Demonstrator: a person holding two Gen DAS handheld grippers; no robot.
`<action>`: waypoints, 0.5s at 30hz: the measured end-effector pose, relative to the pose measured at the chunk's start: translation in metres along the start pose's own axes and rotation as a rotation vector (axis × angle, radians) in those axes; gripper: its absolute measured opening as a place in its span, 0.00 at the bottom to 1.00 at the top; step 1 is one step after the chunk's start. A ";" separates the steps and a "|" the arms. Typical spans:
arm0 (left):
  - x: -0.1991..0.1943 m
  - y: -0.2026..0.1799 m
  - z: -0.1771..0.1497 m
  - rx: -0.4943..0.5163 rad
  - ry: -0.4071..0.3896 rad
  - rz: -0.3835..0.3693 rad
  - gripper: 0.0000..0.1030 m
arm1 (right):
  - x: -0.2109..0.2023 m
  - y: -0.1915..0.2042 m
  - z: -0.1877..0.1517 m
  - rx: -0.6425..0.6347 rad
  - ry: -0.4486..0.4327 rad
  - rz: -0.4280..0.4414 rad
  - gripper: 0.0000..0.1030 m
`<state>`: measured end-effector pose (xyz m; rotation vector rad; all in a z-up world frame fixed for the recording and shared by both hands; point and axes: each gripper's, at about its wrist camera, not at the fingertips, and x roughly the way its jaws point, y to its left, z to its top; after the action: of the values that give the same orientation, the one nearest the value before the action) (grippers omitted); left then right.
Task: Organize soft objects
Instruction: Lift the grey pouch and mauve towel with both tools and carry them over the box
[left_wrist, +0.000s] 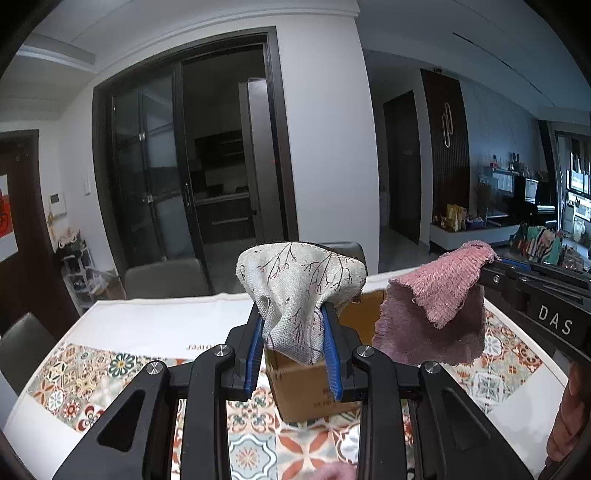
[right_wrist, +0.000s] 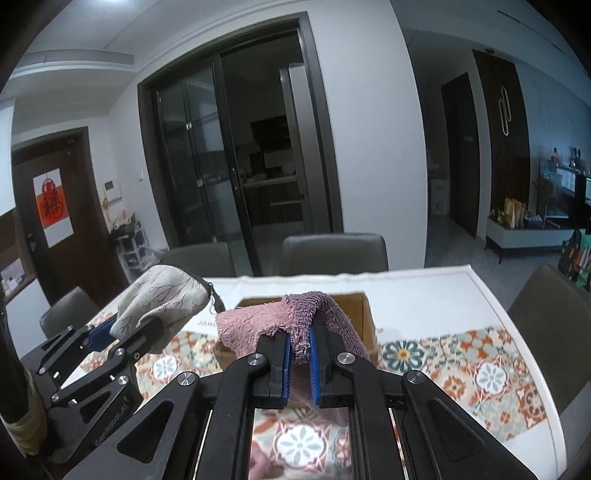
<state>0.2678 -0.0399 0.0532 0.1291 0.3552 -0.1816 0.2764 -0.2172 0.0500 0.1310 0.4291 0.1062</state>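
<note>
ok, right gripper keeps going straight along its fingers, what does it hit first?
Most likely the cardboard box: the right gripper, shut on the pink towel, points slightly downward at the open box just ahead on the patterned tablecloth. Depth is unclear, so it might pass over the box rim.

Left tool (left_wrist: 293, 345) clamped on a grey pouch (left_wrist: 299, 291) printed with branches, blue pads (left_wrist: 330, 354) pressing its sides, pouch bulging above them. Just behind, an open cardboard box (left_wrist: 306, 387) on the patterned bench (left_wrist: 110, 369). At right, right tool (left_wrist: 495, 264) gripping a pink towel (left_wrist: 436, 314), hanging free beside the box. Grey chairs (left_wrist: 166, 277) along the bench's far edge.
</note>
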 end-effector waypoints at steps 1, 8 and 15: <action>0.002 0.000 0.003 0.001 -0.006 0.003 0.29 | 0.001 0.000 0.003 -0.002 -0.010 -0.001 0.09; 0.024 0.000 0.013 0.013 -0.021 0.017 0.29 | 0.019 -0.004 0.027 0.019 -0.043 0.023 0.09; 0.060 0.002 0.014 -0.017 0.044 0.004 0.29 | 0.048 -0.006 0.039 0.018 -0.037 0.029 0.09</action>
<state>0.3282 -0.0491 0.0450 0.1175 0.4003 -0.1719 0.3363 -0.2207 0.0644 0.1567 0.3917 0.1282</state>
